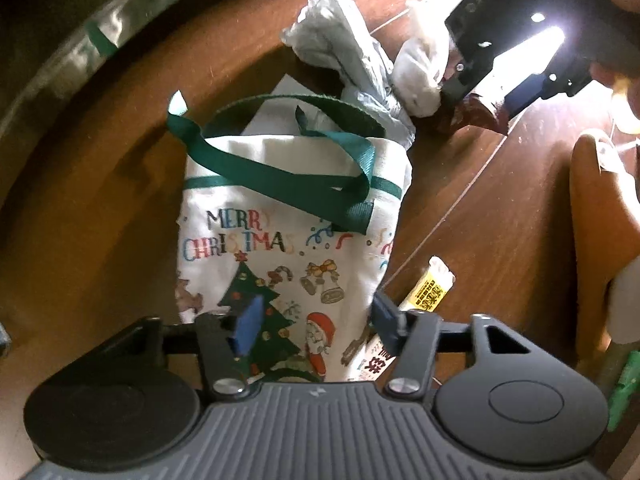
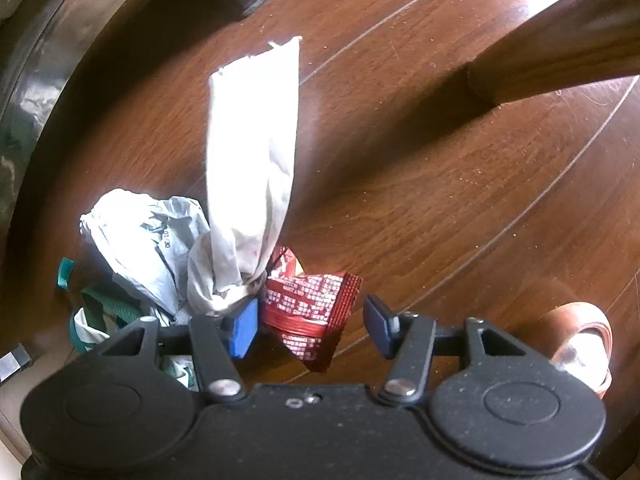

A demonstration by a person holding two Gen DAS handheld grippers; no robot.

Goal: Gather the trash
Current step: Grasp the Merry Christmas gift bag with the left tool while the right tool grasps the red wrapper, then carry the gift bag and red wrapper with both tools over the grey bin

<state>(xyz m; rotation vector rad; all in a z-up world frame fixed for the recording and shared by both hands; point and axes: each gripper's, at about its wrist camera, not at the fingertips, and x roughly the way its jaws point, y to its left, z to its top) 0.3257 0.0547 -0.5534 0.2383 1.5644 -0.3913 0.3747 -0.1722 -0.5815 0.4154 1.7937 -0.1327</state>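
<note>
Trash pickup is at the grasp: my right claw (image 2: 310, 326) hangs spread around the red wrapper (image 2: 316, 312) on the floor (image 2: 460, 184), left claw (image 1: 316, 320) spread over the Christmas bag (image 1: 288, 216); next, pinch and lift.

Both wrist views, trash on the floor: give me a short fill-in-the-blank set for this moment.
1. The cloth bag reads "MERRY ____".
2. Its handles are ____ in colour.
3. Between the right gripper's blue pads lies a ____ wrapper.
4. All the trash lies on a ____ floor.

Missing: CHRISTMAS; green; red; wooden
</note>
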